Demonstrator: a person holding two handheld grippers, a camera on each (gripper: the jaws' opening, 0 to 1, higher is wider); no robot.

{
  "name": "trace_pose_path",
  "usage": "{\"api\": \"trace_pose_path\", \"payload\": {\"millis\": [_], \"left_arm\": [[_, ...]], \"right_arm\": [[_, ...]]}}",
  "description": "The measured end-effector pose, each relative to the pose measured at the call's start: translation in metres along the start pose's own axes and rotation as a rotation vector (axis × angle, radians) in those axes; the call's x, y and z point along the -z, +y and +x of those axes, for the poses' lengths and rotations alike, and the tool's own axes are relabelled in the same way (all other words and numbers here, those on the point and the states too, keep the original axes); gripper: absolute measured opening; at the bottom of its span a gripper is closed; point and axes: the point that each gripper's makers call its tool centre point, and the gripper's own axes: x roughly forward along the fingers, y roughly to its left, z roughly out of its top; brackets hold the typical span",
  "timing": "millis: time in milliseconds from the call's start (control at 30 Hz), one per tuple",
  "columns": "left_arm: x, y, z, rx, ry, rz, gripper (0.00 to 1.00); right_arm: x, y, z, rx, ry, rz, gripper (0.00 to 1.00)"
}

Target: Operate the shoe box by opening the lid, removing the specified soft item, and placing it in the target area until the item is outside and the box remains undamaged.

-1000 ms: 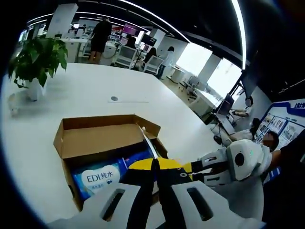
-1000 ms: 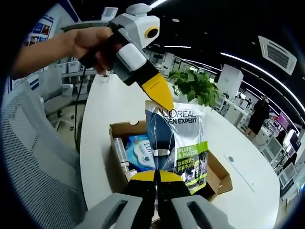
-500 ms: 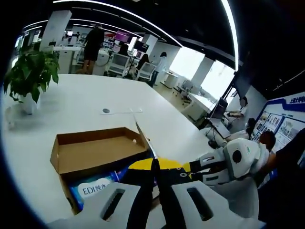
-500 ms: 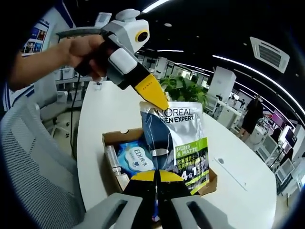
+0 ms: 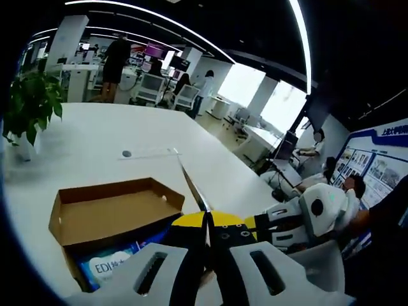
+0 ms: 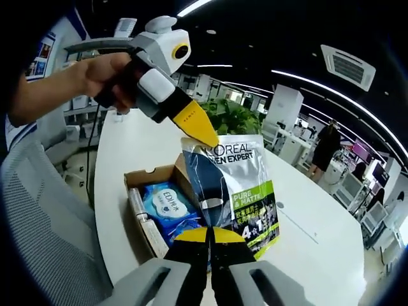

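A grey and green L'Oreal Men Expert pouch (image 6: 239, 191) hangs in the air above the white table (image 6: 312, 255), held by both grippers. My left gripper (image 6: 213, 140) is shut on its top corner. My right gripper (image 6: 209, 233) is shut on its bottom edge. In the left gripper view the pouch (image 5: 191, 185) appears edge-on as a thin strip rising from my left gripper (image 5: 208, 218), with the right gripper (image 5: 252, 224) coming in from the right. The open brown shoe box (image 5: 102, 207) (image 6: 150, 182) lies on the table with a blue EDI wipes pack (image 6: 162, 201) (image 5: 105, 266) inside.
A potted plant (image 5: 25, 105) (image 6: 233, 118) stands on the far part of the table (image 5: 95, 137). A round port (image 5: 126, 153) sits in the tabletop. A grey mesh chair (image 6: 44, 229) is beside the table. A hand (image 6: 95, 70) holds the left gripper. People and desks fill the background.
Both grippers have carried the pouch sideways, away from above the box. The box now sits further left in both views, and the wipes pack is more exposed.
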Motion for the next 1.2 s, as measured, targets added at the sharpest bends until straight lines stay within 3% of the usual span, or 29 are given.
{"api": "trace_pose_path", "payload": {"millis": [733, 1200], "left_arm": [[0.026, -0.016, 0.072, 0.024, 0.09, 0.006, 0.0], [0.065, -0.007, 0.117, 0.007, 0.175, -0.021, 0.0]], "right_arm": [[0.065, -0.033, -0.014, 0.046, 0.096, 0.041, 0.0], [0.121, -0.049, -0.008, 0.072, 0.185, 0.055, 0.0]]}}
